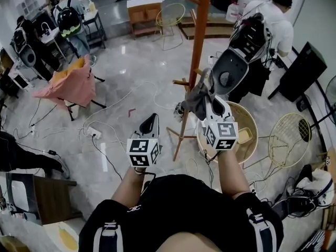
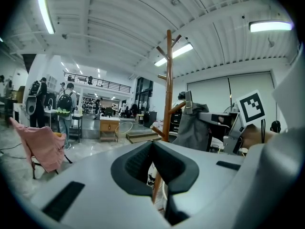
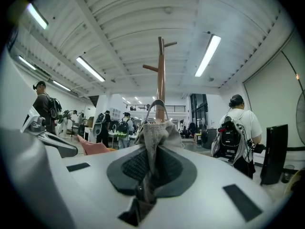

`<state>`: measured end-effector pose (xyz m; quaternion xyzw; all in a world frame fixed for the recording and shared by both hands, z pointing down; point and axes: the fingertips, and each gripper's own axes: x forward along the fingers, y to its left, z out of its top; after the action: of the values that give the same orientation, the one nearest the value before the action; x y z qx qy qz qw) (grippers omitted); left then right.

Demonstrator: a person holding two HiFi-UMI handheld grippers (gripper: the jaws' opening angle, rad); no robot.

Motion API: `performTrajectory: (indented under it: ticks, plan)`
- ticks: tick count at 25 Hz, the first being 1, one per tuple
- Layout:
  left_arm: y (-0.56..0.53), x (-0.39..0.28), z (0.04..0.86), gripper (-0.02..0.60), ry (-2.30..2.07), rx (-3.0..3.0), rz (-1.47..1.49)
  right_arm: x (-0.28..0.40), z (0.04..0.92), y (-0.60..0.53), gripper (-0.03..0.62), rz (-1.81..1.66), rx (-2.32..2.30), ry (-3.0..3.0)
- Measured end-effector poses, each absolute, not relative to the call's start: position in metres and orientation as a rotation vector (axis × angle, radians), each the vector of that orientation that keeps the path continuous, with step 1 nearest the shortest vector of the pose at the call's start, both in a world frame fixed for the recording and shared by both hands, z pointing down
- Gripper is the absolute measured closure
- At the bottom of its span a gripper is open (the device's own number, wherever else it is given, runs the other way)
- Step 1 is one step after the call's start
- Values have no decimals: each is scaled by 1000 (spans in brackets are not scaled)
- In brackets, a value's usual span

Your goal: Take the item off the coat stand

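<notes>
**Head view:** The coat stand (image 1: 198, 51) is rising ahead of both grippers, and the grey fabric item (image 1: 195, 101) is hanging against its pole. The right gripper (image 1: 206, 94) is reaching up to the item. The left gripper (image 1: 152, 118) is hovering left of the pole, apart from it. The only print showing is black-and-white square markers, on the left cube (image 1: 143, 152) and the right cube (image 1: 220, 134).

**Left gripper view:** The left gripper (image 2: 153, 149) is keeping its fingers together with nothing between them. Beyond the fingertips, the coat stand (image 2: 167, 89) is carrying the grey fabric item (image 2: 193, 128) from a peg. Right of that, the right cube (image 2: 251, 107) is showing one marker face.

**Right gripper view:** Only here is the grip plain. The right gripper (image 3: 151, 168) is pinching a fold of the grey fabric item (image 3: 155, 135) between nearly closed fingers. The item's strap is looping up just past the fingertips, in front of the coat stand (image 3: 161, 80).
</notes>
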<state>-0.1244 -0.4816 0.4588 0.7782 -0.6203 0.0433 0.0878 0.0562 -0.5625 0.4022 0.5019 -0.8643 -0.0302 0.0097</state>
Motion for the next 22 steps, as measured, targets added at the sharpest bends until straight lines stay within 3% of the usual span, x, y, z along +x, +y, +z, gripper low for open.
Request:
performTrajectory:
  ticks: [22]
  plan:
    - [-463, -91, 471, 565, -1780, 2356, 212, 89, 471, -507, 559, 74, 1602, -2651]
